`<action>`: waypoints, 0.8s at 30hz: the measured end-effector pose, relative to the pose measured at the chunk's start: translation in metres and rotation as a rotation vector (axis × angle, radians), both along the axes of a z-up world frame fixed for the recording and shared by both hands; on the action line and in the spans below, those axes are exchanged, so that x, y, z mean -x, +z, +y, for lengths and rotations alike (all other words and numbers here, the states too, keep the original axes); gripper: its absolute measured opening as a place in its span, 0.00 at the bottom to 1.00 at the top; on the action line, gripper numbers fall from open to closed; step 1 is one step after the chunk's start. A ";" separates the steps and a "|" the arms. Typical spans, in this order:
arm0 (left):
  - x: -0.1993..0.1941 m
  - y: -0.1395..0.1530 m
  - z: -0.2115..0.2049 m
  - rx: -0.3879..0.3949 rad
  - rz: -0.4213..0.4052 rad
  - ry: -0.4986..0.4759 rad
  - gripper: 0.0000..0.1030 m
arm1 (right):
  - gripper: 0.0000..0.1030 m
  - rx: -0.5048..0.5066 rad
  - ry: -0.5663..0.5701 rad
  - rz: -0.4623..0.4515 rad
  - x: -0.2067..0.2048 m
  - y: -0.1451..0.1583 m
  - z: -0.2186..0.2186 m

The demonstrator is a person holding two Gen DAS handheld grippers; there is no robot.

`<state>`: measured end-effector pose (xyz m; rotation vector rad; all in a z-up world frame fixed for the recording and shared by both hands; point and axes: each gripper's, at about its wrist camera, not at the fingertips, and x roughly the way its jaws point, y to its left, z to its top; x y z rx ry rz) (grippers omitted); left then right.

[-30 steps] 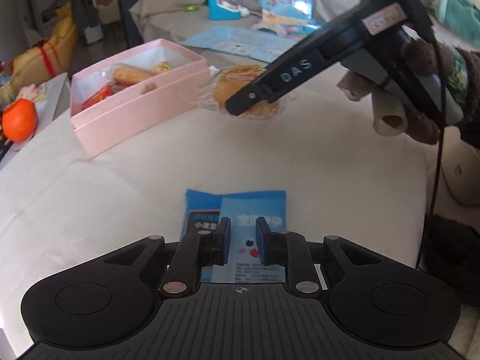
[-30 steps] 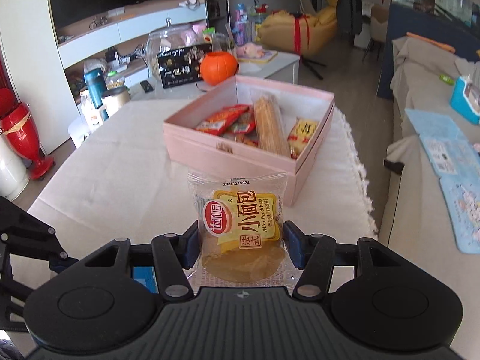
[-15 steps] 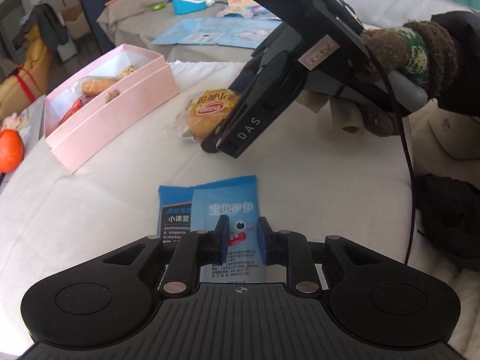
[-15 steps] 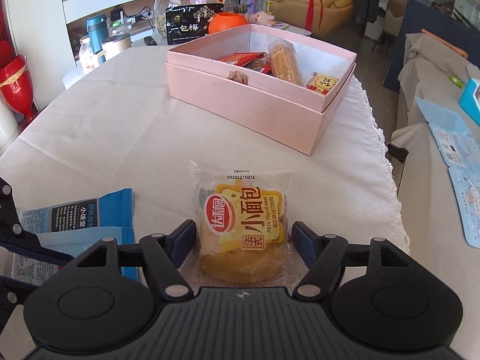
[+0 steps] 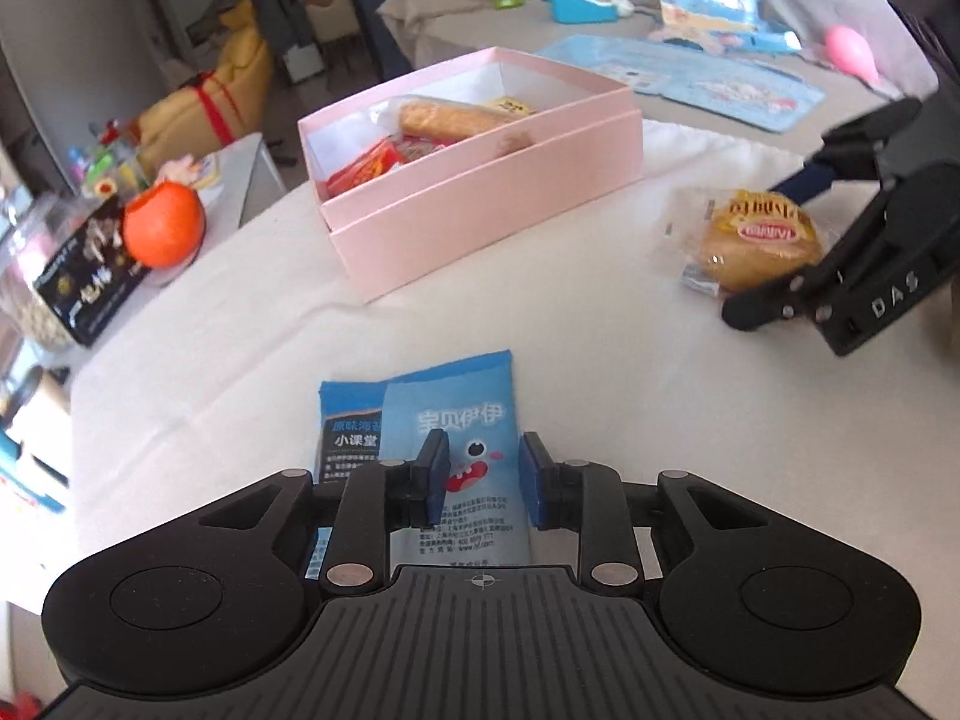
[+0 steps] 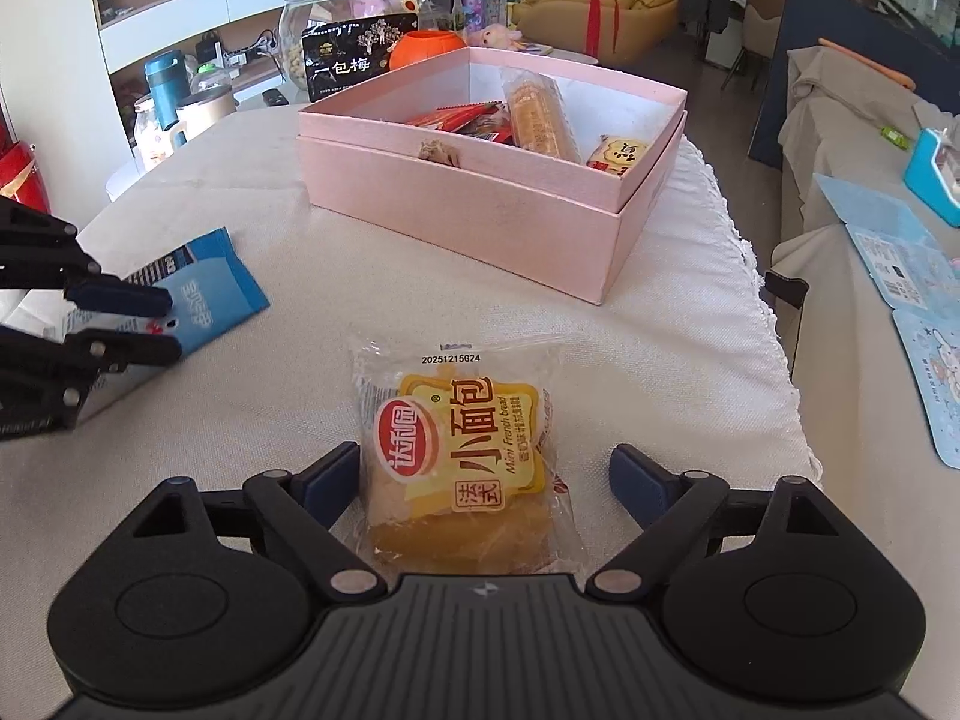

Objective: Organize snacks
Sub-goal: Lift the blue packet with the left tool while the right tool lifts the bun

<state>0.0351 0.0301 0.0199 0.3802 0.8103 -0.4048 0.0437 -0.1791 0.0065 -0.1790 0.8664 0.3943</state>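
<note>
- Right wrist view puts the clear-wrapped mini French bread with the yellow label (image 6: 462,450) flat on the white tablecloth (image 6: 240,192), directly in front of your right gripper (image 6: 489,477), its lower half lying between the two blue pads.
- Your right gripper's jaws have just been opening; they stand spread wide, with a gap on each side of the bread, so nothing is pinched.
- The bread's long axis runs away from you, along the fingers and towards the open pink cardboard box (image 6: 480,204) straight ahead. That box already holds several wrapped snacks.
- Left wrist view shows the flat blue foil snack packet with the cartoon face (image 5: 456,456) lying on the cloth under your left gripper (image 5: 485,477), its long axis also in line with the fingers.
- Your left gripper's jaws have just been opening too; the gap is narrow, and the pads sit over the packet without pressing on it.
- The pink box lies ahead and slightly left of your left gripper. By my reading your right gripper is the nearer one, with the straighter line to the box.
</note>
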 end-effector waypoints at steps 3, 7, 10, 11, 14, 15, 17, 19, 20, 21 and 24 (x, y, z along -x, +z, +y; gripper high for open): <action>-0.005 0.002 0.002 0.084 0.050 0.003 0.55 | 0.92 -0.009 -0.008 -0.009 -0.001 -0.002 -0.001; -0.005 0.001 -0.001 0.105 0.058 0.001 0.64 | 0.97 -0.026 -0.028 -0.043 0.001 -0.007 0.000; -0.003 0.002 -0.006 0.077 0.036 -0.002 0.62 | 0.98 -0.038 -0.038 -0.080 0.007 -0.010 -0.001; -0.004 0.002 -0.006 0.049 0.022 0.000 0.61 | 0.98 -0.040 -0.038 -0.082 0.007 -0.010 -0.001; -0.006 0.001 0.000 -0.049 -0.011 0.021 0.61 | 0.98 -0.041 -0.038 -0.080 0.006 -0.010 -0.002; -0.008 -0.002 0.002 -0.075 -0.008 0.031 0.62 | 0.98 -0.042 -0.038 -0.080 0.006 -0.010 -0.002; -0.011 -0.004 0.008 -0.065 -0.003 0.027 0.64 | 0.98 -0.042 -0.038 -0.080 0.006 -0.010 -0.002; -0.014 -0.003 0.012 -0.035 0.020 0.036 0.62 | 0.98 -0.042 -0.038 -0.080 0.006 -0.010 -0.002; -0.016 -0.002 0.014 -0.016 0.033 0.043 0.64 | 0.98 -0.042 -0.038 -0.080 0.006 -0.010 -0.002; -0.018 -0.002 0.015 0.010 0.047 0.048 0.70 | 0.98 -0.042 -0.038 -0.080 0.006 -0.010 -0.002; -0.020 0.001 0.021 0.072 0.062 0.047 0.78 | 0.98 -0.042 -0.038 -0.080 0.006 -0.010 -0.002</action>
